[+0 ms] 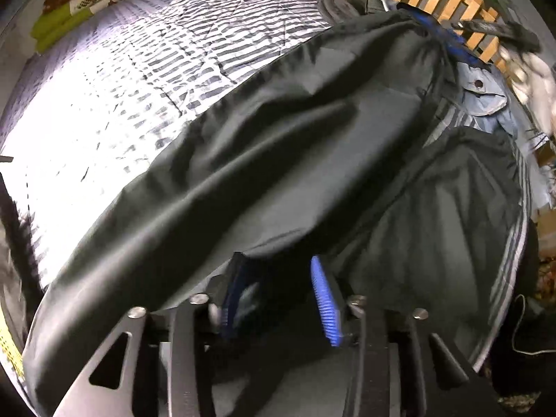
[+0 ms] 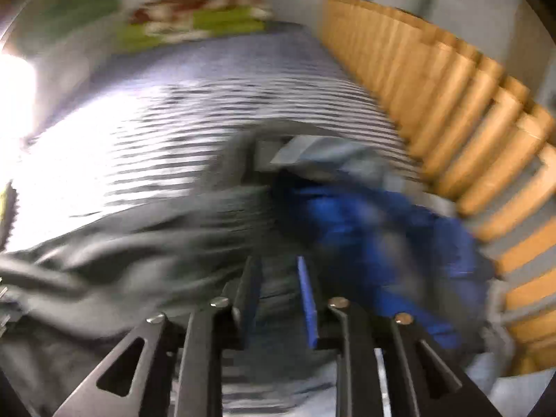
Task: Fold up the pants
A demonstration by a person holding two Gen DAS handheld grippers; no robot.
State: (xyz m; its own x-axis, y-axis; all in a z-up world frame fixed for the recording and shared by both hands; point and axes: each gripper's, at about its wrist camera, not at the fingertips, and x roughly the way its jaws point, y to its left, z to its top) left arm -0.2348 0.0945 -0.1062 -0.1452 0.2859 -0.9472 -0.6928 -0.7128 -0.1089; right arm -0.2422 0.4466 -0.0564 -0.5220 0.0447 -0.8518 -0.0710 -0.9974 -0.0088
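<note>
Dark pants [image 1: 264,160] spread slantwise over the striped bedspread [image 1: 146,80], one leg running from the lower left up toward the waist at the upper right, a second dark fold [image 1: 444,208] lying beside it on the right. Left gripper [image 1: 278,264] set right at the fabric's near edge, blue pads apart, cloth over the left fingertip; not pinched as far as can be seen. Right gripper [image 2: 278,267] blurred, jaws parted above grey cloth [image 2: 146,243], nothing clearly clamped. Blue garment [image 2: 375,236] bunched just beside it, pale denim [image 1: 486,97] further up. Wooden slatted rail [image 2: 451,111] along the right edge of the bed; green patterned pillow [image 1: 80,3] at the far end.
</note>
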